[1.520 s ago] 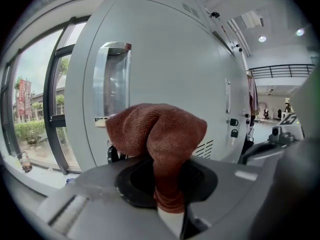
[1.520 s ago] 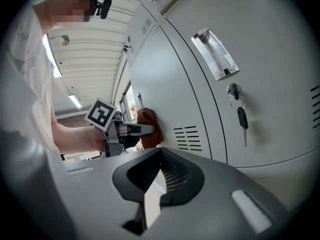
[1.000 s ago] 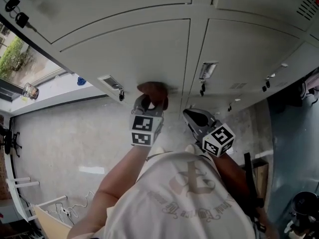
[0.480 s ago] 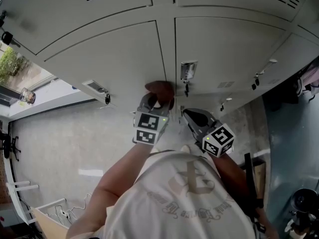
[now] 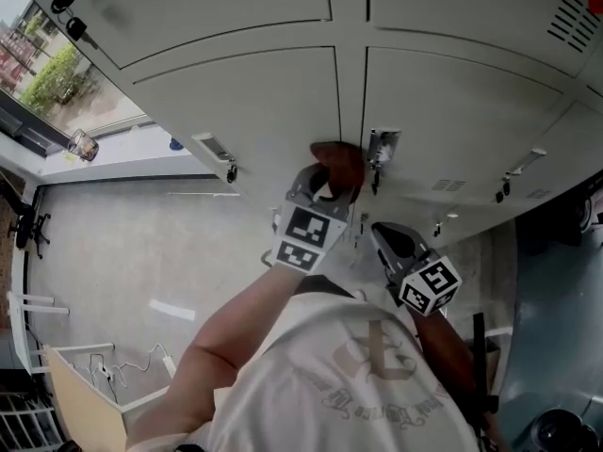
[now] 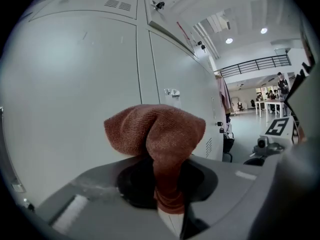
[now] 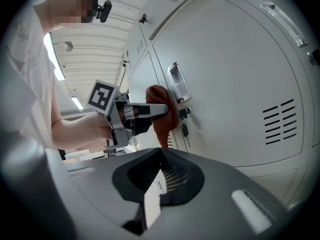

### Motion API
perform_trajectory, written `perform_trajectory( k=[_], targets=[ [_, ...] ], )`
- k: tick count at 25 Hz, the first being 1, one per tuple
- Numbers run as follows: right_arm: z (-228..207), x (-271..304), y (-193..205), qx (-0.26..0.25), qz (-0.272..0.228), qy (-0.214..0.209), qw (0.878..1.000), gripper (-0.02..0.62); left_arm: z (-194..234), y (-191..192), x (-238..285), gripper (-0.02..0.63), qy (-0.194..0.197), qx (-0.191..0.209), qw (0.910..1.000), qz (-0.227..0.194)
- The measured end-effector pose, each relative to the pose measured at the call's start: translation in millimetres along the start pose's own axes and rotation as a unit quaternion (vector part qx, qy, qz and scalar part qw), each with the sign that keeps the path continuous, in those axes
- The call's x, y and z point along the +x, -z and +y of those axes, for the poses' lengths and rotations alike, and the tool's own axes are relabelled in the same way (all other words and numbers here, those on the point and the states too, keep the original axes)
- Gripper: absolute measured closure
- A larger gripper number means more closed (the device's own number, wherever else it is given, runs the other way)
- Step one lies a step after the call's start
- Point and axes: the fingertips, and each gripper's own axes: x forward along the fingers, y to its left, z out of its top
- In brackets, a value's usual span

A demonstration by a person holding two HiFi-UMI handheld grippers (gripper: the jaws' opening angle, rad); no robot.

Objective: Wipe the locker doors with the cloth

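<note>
Head view, left tool (image 5: 328,179) pinching one cloth (image 5: 339,158), right tool (image 5: 379,230) closed, empty.

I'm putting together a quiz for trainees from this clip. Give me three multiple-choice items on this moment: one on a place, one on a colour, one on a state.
1. Where is the cloth?
A. on the floor
B. at a locker door, beside its handle
C. on a windowsill

2. What colour is the cloth?
A. blue
B. white
C. reddish-brown

3. How are the right gripper's jaws?
A. together, on nothing
B. shut on the cloth
C. wide apart round a key

Answers:
1 B: the left gripper holds the cloth up by the handle.
2 C: the left gripper view shows its colour plainly.
3 A: the right gripper view shows the jaws together with nothing between them.
</note>
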Motion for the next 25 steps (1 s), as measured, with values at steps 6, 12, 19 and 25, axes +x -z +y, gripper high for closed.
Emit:
perform_trajectory(
  k=[6, 12, 19, 25],
  targets=[
    [-1, 4, -5, 0.003, -0.013, -0.007, 1.000, 0.588, 9, 5, -7, 0.527, -0.010, -0.001, 0.9999, 0.010],
    [15, 22, -1, 0.004, -0.004, -0.020, 1.000, 0.588, 39, 14, -27, 0.526, -0.031, -0.002, 0.9994, 0.016],
    [28, 42, -1, 0.000, 0.006, -0.024, 1.000, 0.588, 76, 27, -56, 0.527, -0.057, -0.006, 0.9982, 0.017],
    [50, 66, -5, -0.012, 0.014, -0.037, 0.999, 0.588, 114, 36, -86, 0.526, -0.091, -0.017, 0.9956, 0.015]
  ],
)
